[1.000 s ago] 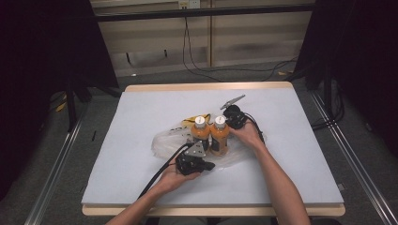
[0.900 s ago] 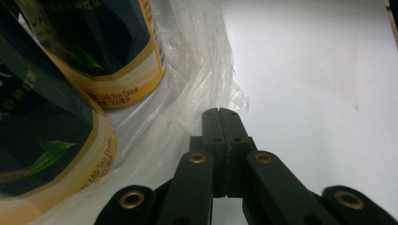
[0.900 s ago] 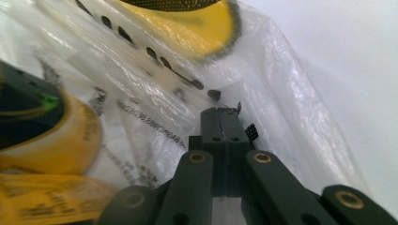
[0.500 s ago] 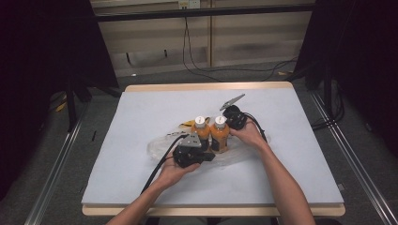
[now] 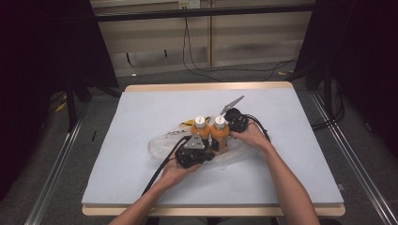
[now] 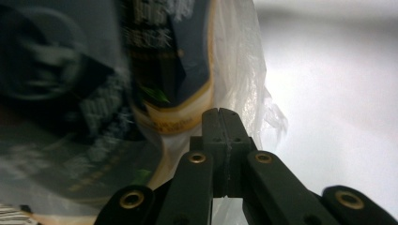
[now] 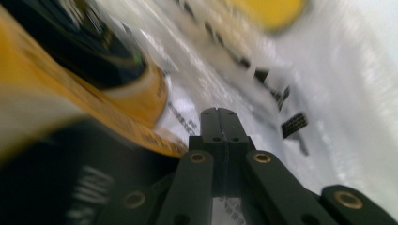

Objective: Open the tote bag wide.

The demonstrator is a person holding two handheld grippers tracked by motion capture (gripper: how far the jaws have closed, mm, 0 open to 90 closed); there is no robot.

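Mid-table, two orange bottles (image 5: 212, 132) upright, touching, on a clear plastic bag (image 5: 159, 145); my left gripper (image 6: 219, 123) and right gripper (image 7: 218, 121) pinch the bag, jaws closed.

Thin, clear, crinkled plastic bag (image 5: 162, 143) catches the light, glossy, just beyond the left gripper's matt black plastic claw (image 6: 223, 123) with brass-looking rivets. Two orange plastic bottles with white caps (image 5: 211, 133) look smooth and shiny, labels glossy beside the right claw (image 7: 218, 123). Pale matt sheet covers the wooden-edged table (image 5: 206, 86).
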